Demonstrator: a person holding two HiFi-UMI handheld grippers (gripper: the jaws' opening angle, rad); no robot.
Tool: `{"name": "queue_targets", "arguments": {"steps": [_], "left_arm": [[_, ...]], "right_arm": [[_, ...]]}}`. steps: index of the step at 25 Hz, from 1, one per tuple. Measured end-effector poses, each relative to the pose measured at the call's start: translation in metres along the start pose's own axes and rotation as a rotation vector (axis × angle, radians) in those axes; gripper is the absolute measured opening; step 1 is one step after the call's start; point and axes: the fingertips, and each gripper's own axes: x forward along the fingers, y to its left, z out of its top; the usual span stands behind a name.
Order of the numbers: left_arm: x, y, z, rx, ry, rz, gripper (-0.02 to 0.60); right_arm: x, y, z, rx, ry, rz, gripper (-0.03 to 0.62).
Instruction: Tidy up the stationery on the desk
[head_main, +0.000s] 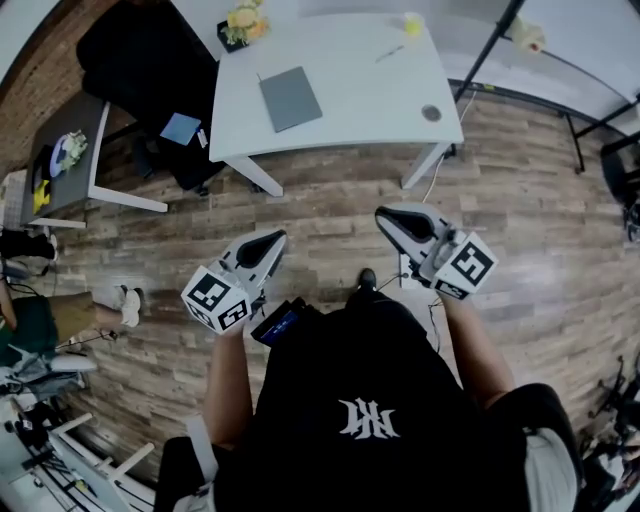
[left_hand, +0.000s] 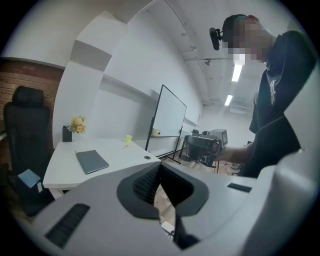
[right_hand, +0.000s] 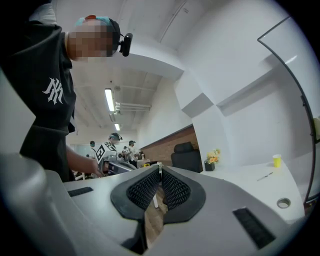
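Over plank floor (head_main: 330, 205) before the white desk (head_main: 365, 95), left gripper (head_main: 274, 238) and right gripper (head_main: 386, 215) have fingers (right_hand: 144, 190) closed.

Smooth matt white desk (head_main: 350, 100) on wood-plank floor (head_main: 330, 210); brick wall (head_main: 40, 70).

The worktop (head_main: 340, 130) runs out of the head view at its far edge, which cuts off the flower pot (head_main: 243, 22) at the far left corner. The thin stick (head_main: 390, 53) beside the yellow cup (head_main: 412, 24) is too small to identify.
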Motion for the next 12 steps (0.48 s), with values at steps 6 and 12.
{"name": "queue_targets", "arguments": {"steps": [6, 12], "left_arm": [[0.026, 0.016, 0.031, 0.001, -0.024, 0.056, 0.002], [0.047, 0.036, 0.046, -0.001, -0.029, 0.083, 0.002]], "right_arm": [[-0.003, -0.04, 0.006, 0.016, -0.027, 0.031, 0.04], [-0.004, -0.072, 0.0, 0.04, -0.003, 0.037, 0.04]]}}
